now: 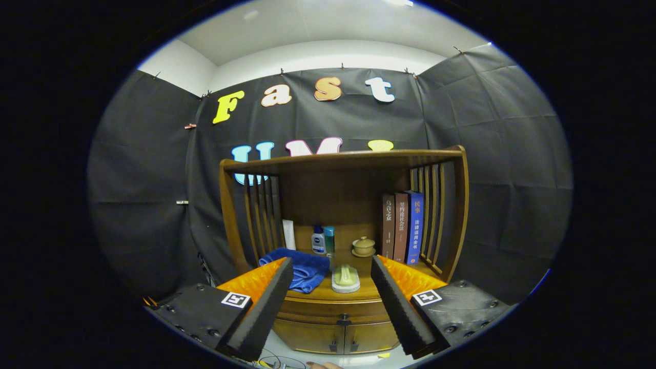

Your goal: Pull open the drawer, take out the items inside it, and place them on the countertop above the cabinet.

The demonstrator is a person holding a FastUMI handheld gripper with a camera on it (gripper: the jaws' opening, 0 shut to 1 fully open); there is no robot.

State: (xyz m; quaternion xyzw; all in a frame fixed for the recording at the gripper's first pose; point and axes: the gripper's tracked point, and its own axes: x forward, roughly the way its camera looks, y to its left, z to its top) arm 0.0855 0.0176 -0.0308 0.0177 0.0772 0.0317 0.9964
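A wooden cabinet (338, 307) stands ahead of me against the booth wall. Its drawer (335, 310) sits closed below the countertop (328, 293), with a small dark knob (344, 319) at its middle. My gripper (333, 271) is open, held back from the cabinet, with nothing between its fingers. The knob lies between the fingers and lower down. What the drawer holds is hidden. On the countertop lie a folded blue towel (303, 270) by the left finger and a pale brush-like item (345, 278) on a white dish.
At the back of the countertop stand a white tube (289, 234), two small bottles (323, 240), a lidded ceramic pot (363, 247) and three upright books (403, 227). Slatted sides and a top shelf (343, 159) enclose it. Two lower cabinet doors (335, 338) sit under the drawer.
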